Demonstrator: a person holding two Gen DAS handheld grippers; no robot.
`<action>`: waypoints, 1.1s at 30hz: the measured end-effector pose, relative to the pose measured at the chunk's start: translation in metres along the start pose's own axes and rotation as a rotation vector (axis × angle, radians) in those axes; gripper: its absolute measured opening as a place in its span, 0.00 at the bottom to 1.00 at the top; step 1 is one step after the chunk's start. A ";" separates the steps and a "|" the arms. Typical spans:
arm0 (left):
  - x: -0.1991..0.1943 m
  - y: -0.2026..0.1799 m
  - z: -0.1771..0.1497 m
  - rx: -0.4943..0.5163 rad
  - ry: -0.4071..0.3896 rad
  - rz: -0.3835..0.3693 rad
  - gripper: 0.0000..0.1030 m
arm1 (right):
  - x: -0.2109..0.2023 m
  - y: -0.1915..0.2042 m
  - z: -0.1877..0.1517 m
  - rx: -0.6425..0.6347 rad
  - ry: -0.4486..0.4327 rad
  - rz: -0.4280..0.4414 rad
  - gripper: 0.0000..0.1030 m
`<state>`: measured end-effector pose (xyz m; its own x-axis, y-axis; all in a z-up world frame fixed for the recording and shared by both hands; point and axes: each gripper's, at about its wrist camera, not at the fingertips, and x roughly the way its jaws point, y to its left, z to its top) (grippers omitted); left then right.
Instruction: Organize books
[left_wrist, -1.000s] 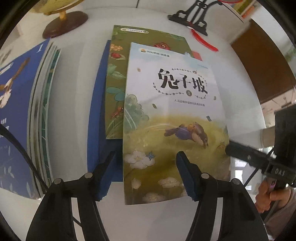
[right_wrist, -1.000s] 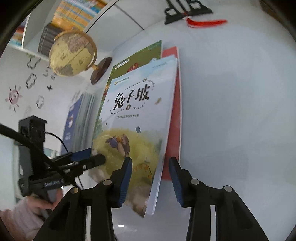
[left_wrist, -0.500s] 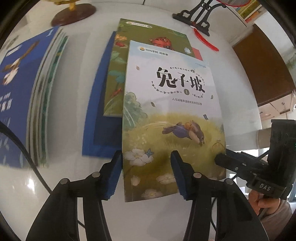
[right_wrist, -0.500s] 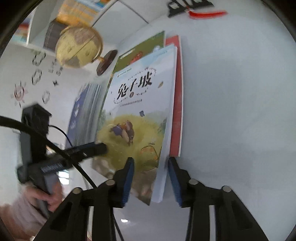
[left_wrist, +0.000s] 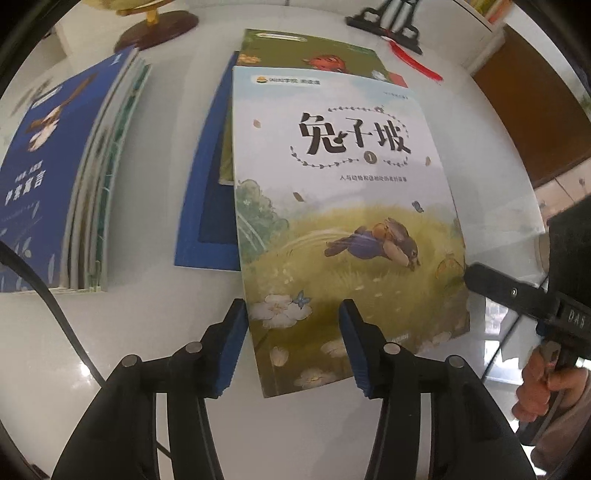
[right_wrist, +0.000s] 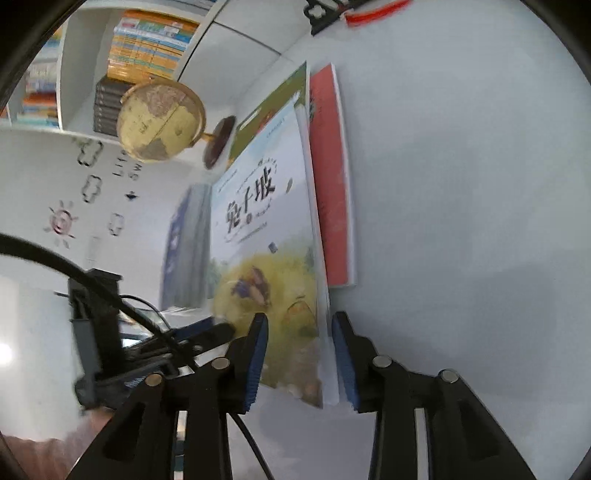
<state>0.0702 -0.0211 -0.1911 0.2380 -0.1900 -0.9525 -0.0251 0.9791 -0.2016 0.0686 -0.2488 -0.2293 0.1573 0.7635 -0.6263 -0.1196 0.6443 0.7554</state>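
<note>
Right wrist: right gripper (right_wrist: 299, 354) straddles rabbit book (right_wrist: 266, 258).

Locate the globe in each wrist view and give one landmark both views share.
Left wrist: globe at the top edge, left of centre; mostly its dark round base shows.
Right wrist: whole globe upper left, below the bookshelf.
Shared landmark: the rabbit book, centre in both.
</note>
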 end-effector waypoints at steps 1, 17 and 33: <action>-0.002 0.007 0.001 -0.036 0.004 -0.020 0.46 | 0.000 0.001 0.000 -0.002 -0.003 0.008 0.35; -0.053 -0.004 -0.025 0.060 -0.132 -0.045 0.42 | 0.001 0.113 -0.057 -0.707 0.037 -0.299 0.16; -0.051 -0.009 -0.037 0.183 -0.120 -0.006 0.31 | 0.018 0.155 -0.055 -0.860 0.038 -0.401 0.09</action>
<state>0.0219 -0.0225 -0.1491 0.3519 -0.1967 -0.9151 0.1508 0.9768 -0.1520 -0.0010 -0.1329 -0.1341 0.3133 0.4693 -0.8256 -0.7467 0.6589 0.0912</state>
